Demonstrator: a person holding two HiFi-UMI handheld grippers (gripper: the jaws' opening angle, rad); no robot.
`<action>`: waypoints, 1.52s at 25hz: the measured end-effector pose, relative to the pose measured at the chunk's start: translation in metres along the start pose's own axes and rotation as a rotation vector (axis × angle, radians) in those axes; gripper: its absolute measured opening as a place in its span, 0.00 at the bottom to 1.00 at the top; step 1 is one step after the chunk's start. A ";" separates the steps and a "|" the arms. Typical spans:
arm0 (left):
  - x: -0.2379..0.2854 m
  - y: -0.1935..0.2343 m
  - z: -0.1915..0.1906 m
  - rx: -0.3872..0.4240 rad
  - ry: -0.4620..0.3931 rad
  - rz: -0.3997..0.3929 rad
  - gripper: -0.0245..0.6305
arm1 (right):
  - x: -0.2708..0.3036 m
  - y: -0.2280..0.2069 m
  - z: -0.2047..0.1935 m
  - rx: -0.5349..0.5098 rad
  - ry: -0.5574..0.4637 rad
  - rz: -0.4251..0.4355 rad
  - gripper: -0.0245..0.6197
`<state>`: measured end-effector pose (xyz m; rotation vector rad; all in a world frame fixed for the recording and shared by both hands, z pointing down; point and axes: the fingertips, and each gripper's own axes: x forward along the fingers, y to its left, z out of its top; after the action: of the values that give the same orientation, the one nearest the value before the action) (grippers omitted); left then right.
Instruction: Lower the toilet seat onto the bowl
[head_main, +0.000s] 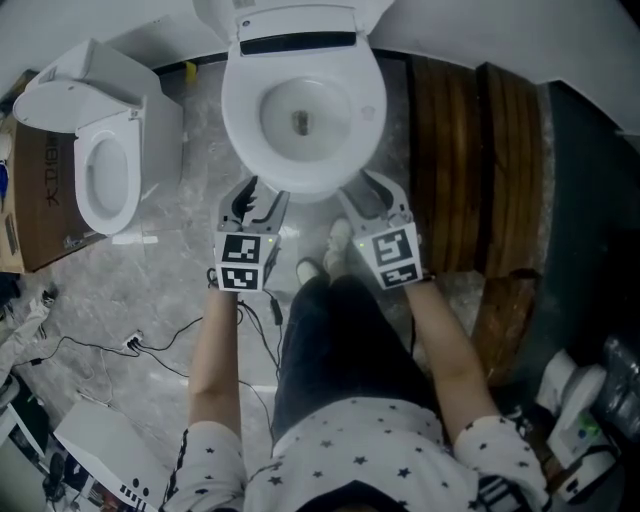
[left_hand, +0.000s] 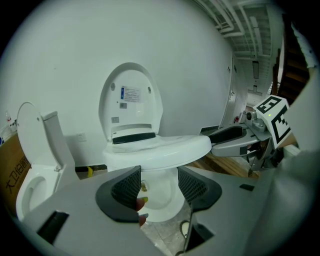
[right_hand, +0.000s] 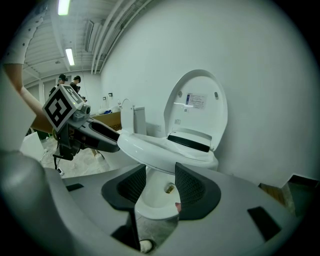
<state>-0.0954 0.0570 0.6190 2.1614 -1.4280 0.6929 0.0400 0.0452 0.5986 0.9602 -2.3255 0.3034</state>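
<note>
Already flat, white oval plastic toilet seat (head_main: 238, 112) points lengthwise toward six o'clock; left gripper (head_main: 258, 196), right gripper (head_main: 374, 190) both gape empty.

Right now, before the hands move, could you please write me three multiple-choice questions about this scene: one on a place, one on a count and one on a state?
1. In the head view, where does the second toilet stand relative to the middle toilet?
A. at its left
B. at its right
C. on the near side of it, by the person's feet

2. How many toilets are in the head view?
A. one
B. two
C. three

3. How does the lid of the middle toilet stand?
A. closed flat over the bowl
B. upright
C. taken off and lying on the floor

Answers:
1 A: the second toilet is at the picture's left side, and the middle one is at the top centre.
2 B: only these two white toilets show.
3 B: both gripper views show the lid standing up, with its stickered inner side facing the cameras.
</note>
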 end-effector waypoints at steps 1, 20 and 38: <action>0.001 0.000 -0.002 0.002 0.001 -0.004 0.39 | 0.001 0.001 -0.002 -0.001 0.002 -0.001 0.31; 0.016 -0.006 -0.049 0.011 0.041 -0.052 0.39 | 0.015 0.014 -0.047 -0.008 0.058 -0.021 0.31; 0.031 -0.010 -0.083 0.011 0.069 -0.075 0.39 | 0.028 0.021 -0.082 -0.002 0.095 -0.033 0.31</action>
<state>-0.0891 0.0904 0.7019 2.1659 -1.3037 0.7417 0.0454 0.0786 0.6809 0.9614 -2.2219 0.3258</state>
